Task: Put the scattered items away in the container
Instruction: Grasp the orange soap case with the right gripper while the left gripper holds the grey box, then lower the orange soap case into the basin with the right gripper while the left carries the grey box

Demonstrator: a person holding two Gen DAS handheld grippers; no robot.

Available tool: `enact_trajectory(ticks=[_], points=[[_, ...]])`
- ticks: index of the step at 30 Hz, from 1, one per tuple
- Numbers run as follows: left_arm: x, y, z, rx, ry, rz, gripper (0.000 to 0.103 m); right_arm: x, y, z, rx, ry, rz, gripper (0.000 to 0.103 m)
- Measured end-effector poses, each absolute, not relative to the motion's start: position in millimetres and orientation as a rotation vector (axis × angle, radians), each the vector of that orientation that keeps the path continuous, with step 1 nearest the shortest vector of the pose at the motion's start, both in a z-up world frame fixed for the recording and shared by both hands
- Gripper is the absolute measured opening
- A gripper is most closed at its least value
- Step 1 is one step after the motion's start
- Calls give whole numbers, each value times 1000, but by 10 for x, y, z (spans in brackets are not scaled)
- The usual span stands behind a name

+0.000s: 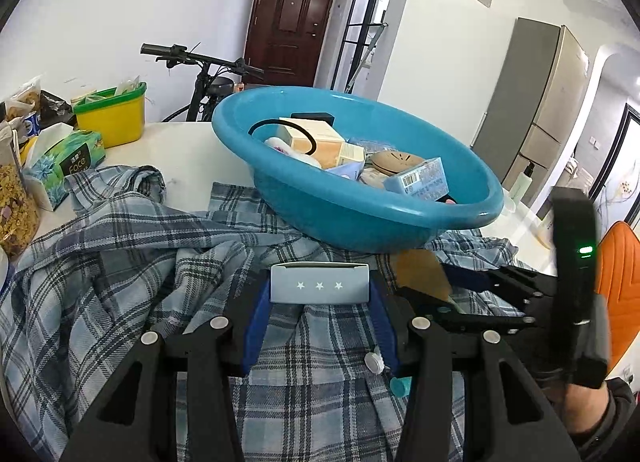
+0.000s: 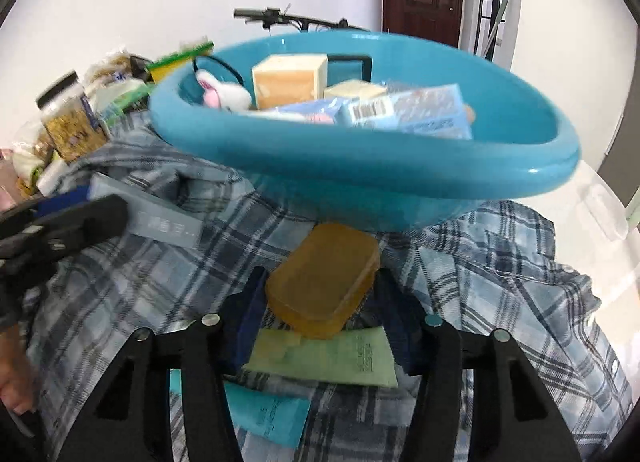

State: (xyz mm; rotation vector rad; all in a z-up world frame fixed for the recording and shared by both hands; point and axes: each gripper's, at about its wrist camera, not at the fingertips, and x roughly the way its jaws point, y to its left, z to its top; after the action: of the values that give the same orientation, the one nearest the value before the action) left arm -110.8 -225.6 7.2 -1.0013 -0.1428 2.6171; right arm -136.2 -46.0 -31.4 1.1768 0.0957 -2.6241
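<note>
the basin (image 1: 360, 218), set on a plaid shirt (image 1: 120, 254) at the table's middle, is already well filled with boxes and packets. a grey box (image 1: 319, 283) is gripped by the left gripper (image 1: 319, 302); an amber soap (image 2: 323, 279) is closed on by the right gripper (image 2: 320, 302). two sachets (image 2: 320, 360) are left on the shirt. snack bags and a yellow bin (image 1: 112, 118) are crowded at the left edge.

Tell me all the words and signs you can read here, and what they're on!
"face": on the green tissue box.
Three white stars: on the grey case held in the left gripper.
Barcode, digits too small: on the light blue box in the blue basin.
Print on the green packet: too blurred.
</note>
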Motion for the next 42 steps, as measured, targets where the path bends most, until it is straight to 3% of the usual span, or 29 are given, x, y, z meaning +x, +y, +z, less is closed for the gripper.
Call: enact_trajectory(ticks=[12, 21, 32, 42], points=[[-1081, -2215, 66, -991, -121, 2628, 49, -828, -354, -34, 1089, 117, -2596, 53], [-1073, -2209, 91, -983, -100, 2646, 49, -722, -420, 490, 914, 140, -2618, 53], [-1069, -2201, 95, -979, -91, 2647, 49, -1338, -278, 837, 772, 86, -2749, 53], [-1048, -2161, 97, -975, -56, 2660, 49, -1901, -57, 635, 724, -67, -2779, 53]])
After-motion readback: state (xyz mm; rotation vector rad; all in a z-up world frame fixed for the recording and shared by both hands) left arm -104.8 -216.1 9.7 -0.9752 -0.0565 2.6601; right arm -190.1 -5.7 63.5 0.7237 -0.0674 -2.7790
